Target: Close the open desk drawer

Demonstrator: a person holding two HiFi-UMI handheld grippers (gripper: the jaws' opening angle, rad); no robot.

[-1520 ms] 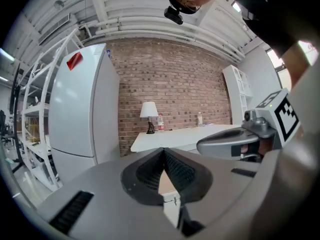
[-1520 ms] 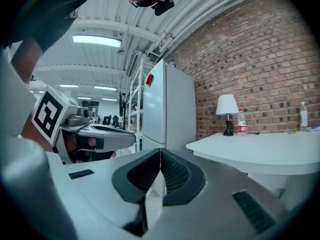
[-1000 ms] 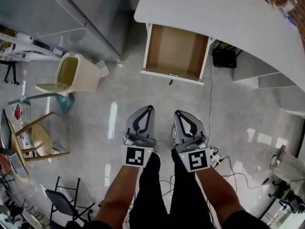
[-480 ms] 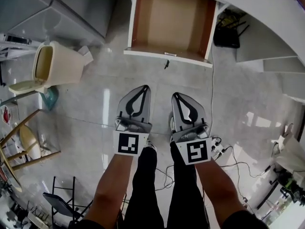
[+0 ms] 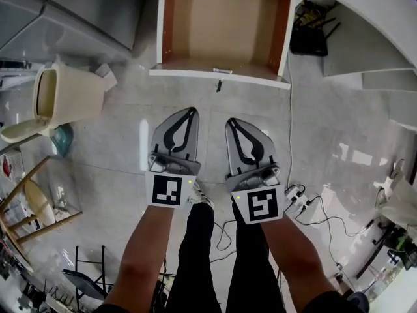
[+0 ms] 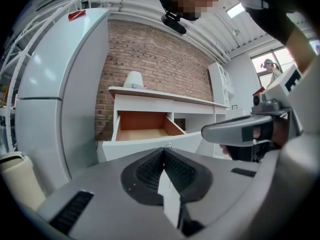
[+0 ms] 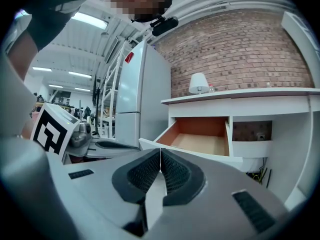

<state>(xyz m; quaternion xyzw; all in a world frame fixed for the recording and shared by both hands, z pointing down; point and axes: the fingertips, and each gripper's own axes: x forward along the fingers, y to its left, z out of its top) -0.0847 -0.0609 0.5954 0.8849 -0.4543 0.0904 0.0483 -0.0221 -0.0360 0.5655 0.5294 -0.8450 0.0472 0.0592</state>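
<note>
Now we hold both tongs side by side in front of the open drawer. It stands pulled far out from the white table, and its brown inside looks empty. The left tongs are fully closed with nothing between the jaws. The right tongs are closed and empty too; in each gripper view the ribbed pads meet. Both tips point toward the drawer front but are apart from it, with bare floor between.

We think several things could go wrong from here. If only one pair of tongs reaches the front, or they press near one corner, the drawer may turn a little on its rails and jam half way. If the tips arrive too high, they could slide over the top edge into the drawer and not push it. A small dark piece, perhaps a key, hangs at the middle of the front, and a push there could bend it or knock it out. A hard push may also slam the drawer. The cables lie on the floor near our feet, so a step forward could catch them.
</note>
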